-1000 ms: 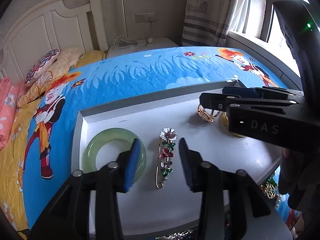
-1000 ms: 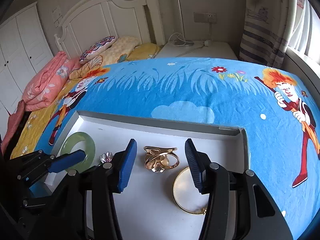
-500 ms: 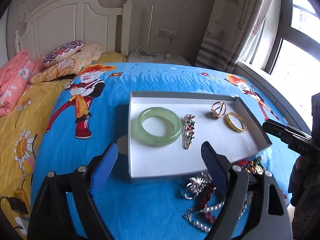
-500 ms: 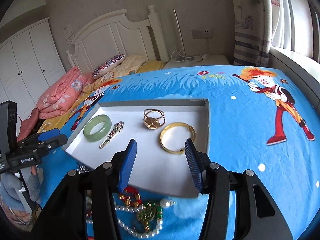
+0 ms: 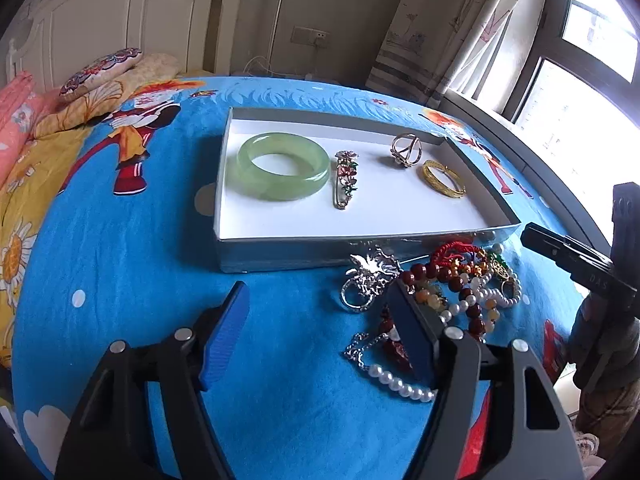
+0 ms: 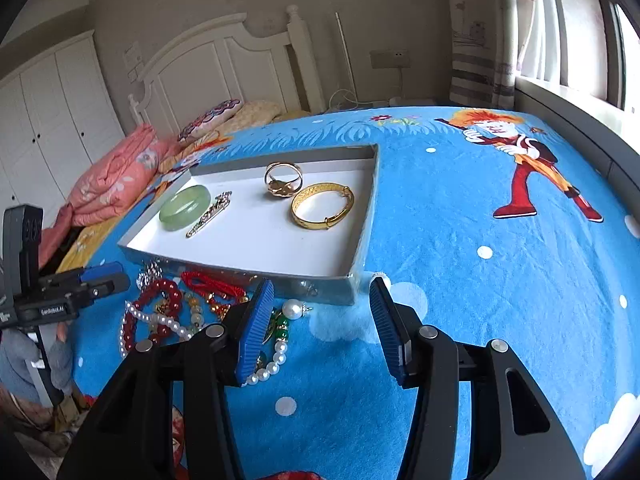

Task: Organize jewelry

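Nearest of all, the left gripper [image 5: 316, 332] hangs over the blue cartoon-print bedspread [image 5: 120, 280] with its blue-padded jaws apart and nothing between them; they have just been closing in somewhat from a wider spread. The right gripper [image 6: 322, 320] is likewise part open and empty. Just beyond both lies the tangled heap of loose jewelry [image 5: 432, 292]: red beads, a white pearl strand, a silver brooch and a red cord, bunched on the bedspread against the near wall of the shallow white cardboard tray [image 5: 280, 236]. From the left gripper the heap sits to the right of its centre line, under and past its right finger; from the right gripper it lies off to the left. The left looks slightly nearer, so the next pick probably wants a small shift rightward. Farther on, inside the tray, a pale green jade bangle [image 5: 282, 166], a flowered pin brooch [image 5: 346, 178], a gold openwork ring [image 5: 406, 150] and a gold bangle [image 5: 442, 178] lie in a row, apart from one another.
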A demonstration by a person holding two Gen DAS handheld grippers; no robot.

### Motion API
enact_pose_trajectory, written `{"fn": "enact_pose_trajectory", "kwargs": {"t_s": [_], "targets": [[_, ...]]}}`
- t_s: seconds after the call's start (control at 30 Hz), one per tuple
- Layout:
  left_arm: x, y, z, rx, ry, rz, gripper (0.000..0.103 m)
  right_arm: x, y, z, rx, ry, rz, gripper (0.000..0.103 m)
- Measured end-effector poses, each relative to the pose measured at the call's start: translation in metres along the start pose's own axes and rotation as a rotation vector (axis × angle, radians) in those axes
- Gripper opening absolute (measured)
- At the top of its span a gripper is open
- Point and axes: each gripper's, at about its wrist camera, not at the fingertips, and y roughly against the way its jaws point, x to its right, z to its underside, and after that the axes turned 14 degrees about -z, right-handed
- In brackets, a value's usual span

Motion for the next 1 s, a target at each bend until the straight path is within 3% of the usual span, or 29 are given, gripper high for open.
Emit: {"fn": "enact_pose_trajectory", "kwargs": {"t_s": [0.23,0.5,0.73,0.83,0.9,1.0], "targets": [[0.01,-0.01,-0.009,-0.022,-0.04,0.005,0.064,-0.017,-0.008,0.011,-0.072,0.092,0.03,0.049],[0.016,-0.017,-0.014,-0.03,-0.078,-0.006,0.058,-0.031,-0.007,0.02,-0.099,0.175,-0.038,0.045],[0.034,-0.012,-0.006,-0.007,-0.183,0.004,0.021,-0.032,-0.009,0.02,-0.111,0.176,-0.042,0.045],[0.035,-0.008,-0.004,0.019,-0.191,-0.003,0.019,-0.032,-0.01,0.02,-0.117,0.178,-0.048,0.045],[0.03,-0.001,-0.004,0.051,-0.161,0.002,0.011,-0.031,-0.009,0.02,-0.113,0.18,-0.057,0.044],[0.023,0.009,-0.002,0.089,-0.141,-0.041,0.009,-0.025,-0.006,0.018,-0.086,0.148,-0.065,0.041]]}}
